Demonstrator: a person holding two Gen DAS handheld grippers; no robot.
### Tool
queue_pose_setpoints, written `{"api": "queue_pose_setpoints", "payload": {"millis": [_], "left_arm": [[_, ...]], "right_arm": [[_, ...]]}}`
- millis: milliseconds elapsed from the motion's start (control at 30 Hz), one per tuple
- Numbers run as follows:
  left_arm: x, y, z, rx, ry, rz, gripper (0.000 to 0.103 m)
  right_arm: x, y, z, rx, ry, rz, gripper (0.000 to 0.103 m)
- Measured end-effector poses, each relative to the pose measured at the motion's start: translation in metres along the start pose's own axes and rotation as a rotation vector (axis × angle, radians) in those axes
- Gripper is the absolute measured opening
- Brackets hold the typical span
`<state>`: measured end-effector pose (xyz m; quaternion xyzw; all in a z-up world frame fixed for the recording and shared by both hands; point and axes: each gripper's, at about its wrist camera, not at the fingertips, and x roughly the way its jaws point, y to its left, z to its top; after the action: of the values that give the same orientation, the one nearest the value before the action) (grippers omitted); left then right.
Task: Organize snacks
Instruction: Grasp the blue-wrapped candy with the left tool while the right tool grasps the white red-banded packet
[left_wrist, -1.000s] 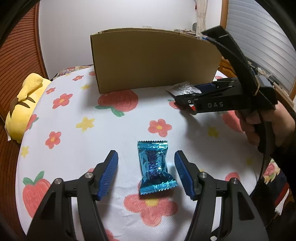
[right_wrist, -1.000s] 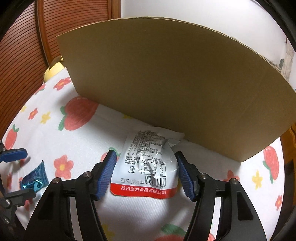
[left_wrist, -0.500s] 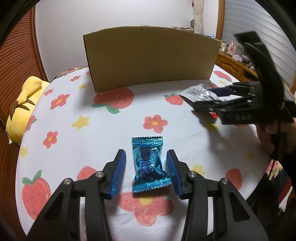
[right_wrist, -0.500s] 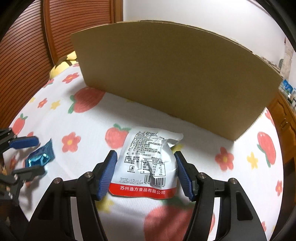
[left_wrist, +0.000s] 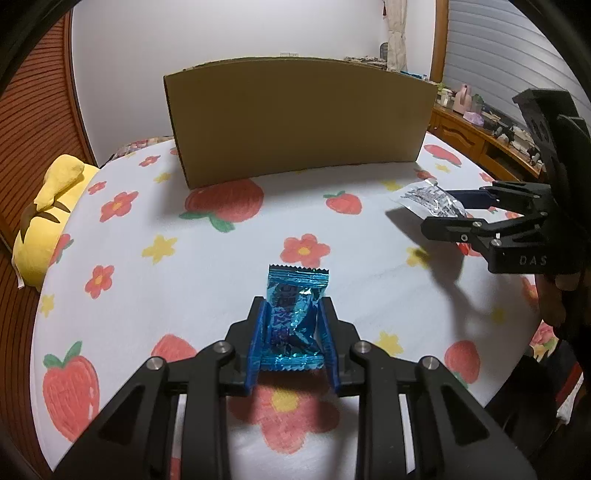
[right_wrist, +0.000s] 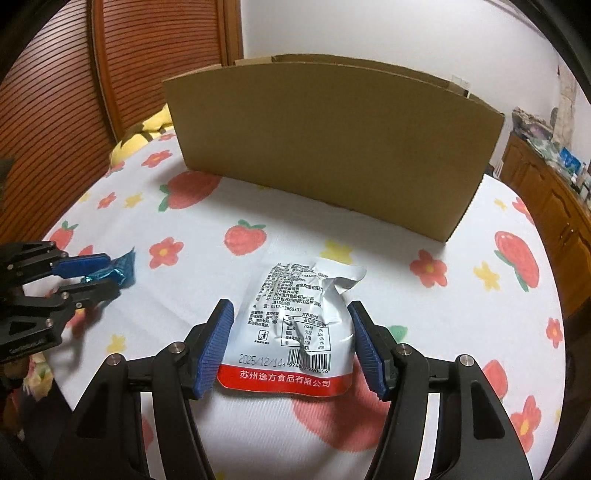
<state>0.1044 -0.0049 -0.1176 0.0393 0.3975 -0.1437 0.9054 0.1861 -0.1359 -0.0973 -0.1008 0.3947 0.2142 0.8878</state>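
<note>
My left gripper (left_wrist: 291, 306) is shut on a small blue foil snack packet (left_wrist: 295, 314) and holds it above the flowered tablecloth (left_wrist: 147, 295). My right gripper (right_wrist: 291, 310) is shut on a white and silver snack pouch (right_wrist: 295, 325) with a red bottom band, held flat above the table. The open cardboard box (left_wrist: 295, 118) stands at the far side of the table. In the right wrist view the left gripper (right_wrist: 99, 275) with the blue packet (right_wrist: 122, 271) is at the left. In the left wrist view the right gripper (left_wrist: 448, 208) with the pouch (left_wrist: 428, 197) is at the right.
A yellow plush toy (left_wrist: 48, 214) lies at the table's left edge. Wooden slatted doors (right_wrist: 147, 66) are behind on the left. A wooden cabinet (right_wrist: 554, 192) with small items stands at the right.
My left gripper closed on the blue packet and lifted it. My right gripper with the pouch drew back from the box and rose.
</note>
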Motion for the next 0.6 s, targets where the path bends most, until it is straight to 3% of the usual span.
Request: {"api": "queue_pose_setpoints", "payload": {"millis": [600], "left_arm": [[-0.009, -0.007, 0.023, 0.009, -0.055, -0.008, 0.025]], "right_arm": [[-0.019, -0.008, -0.011, 0.047, -0.045, 0.003, 0.065]]}}
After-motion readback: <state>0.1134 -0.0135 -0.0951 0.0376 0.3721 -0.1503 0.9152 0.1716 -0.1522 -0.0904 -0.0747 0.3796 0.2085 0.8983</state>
